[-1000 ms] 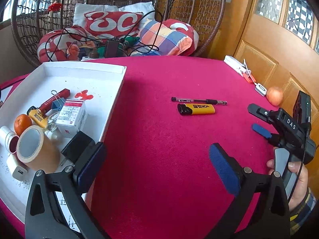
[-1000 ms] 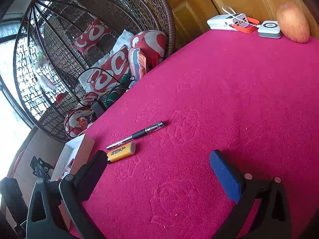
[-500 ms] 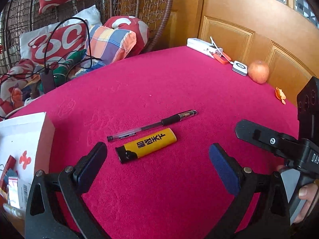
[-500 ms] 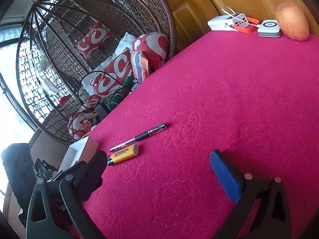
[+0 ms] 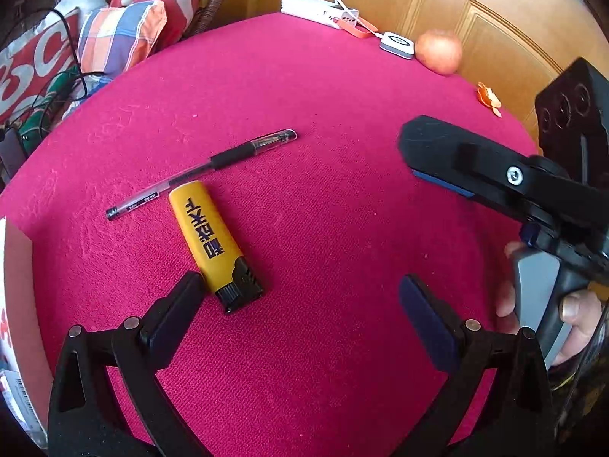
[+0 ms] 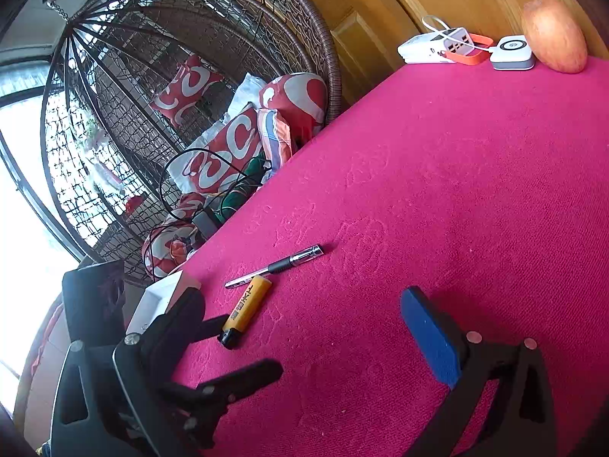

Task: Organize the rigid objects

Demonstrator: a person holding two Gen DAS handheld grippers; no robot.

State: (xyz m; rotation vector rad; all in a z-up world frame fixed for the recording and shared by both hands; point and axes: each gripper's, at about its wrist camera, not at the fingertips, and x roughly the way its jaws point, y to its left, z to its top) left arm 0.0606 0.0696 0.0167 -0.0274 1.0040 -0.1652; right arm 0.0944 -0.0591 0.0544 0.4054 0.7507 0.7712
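Note:
A yellow lighter with a black cap lies on the red tablecloth, a clear pen just beyond it. My left gripper is open and low over the cloth; its left finger sits beside the lighter's black end. In the right wrist view the lighter and pen lie at centre left. My right gripper is open and empty, hovering right of the lighter; it also shows in the left wrist view. The left gripper's fingers show there too.
A white tray corner sits at the table's left. An apple, a white charger, a white power strip and an orange scrap lie at the far right edge. A wicker hanging chair with cushions stands behind.
My left gripper swung away from the white tray, moved right and came down close to the lighter. The lighter has turned from lying along the pen to pointing at me. The right gripper barely moved.

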